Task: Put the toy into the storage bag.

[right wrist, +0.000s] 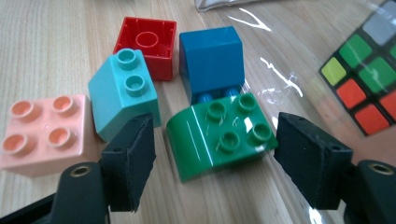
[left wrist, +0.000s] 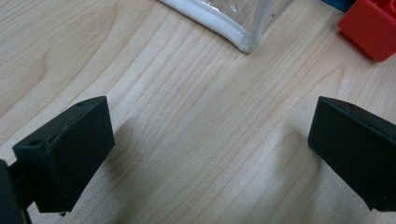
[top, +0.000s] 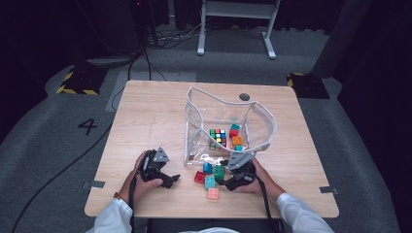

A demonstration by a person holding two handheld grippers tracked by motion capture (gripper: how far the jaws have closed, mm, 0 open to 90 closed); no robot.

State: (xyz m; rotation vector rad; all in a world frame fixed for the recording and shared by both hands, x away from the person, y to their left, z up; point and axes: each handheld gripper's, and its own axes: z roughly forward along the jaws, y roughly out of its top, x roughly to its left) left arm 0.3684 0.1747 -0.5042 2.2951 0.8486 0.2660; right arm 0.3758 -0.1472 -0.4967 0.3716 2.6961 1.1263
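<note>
In the high view, the left gripper (top: 165, 178) is seen at the lower left of the wooden table (top: 145, 126), while the right gripper (top: 228, 180) is placed low in the frame, right of centre, at a cluster of blocks just below the clear bag (top: 262, 121). In the left gripper view, its jaws are spread wide over bare wood, with a bag corner (left wrist: 243, 42) at the top and a red block (left wrist: 371, 28) at the upper right. In the right gripper view, the jaws are held wide on either side of the green block (right wrist: 219, 135) at lower centre; contact cannot be told. A teal block (right wrist: 122, 93), a pink block (right wrist: 42, 133) and a blue block (right wrist: 211, 60) are seen around it.
</note>
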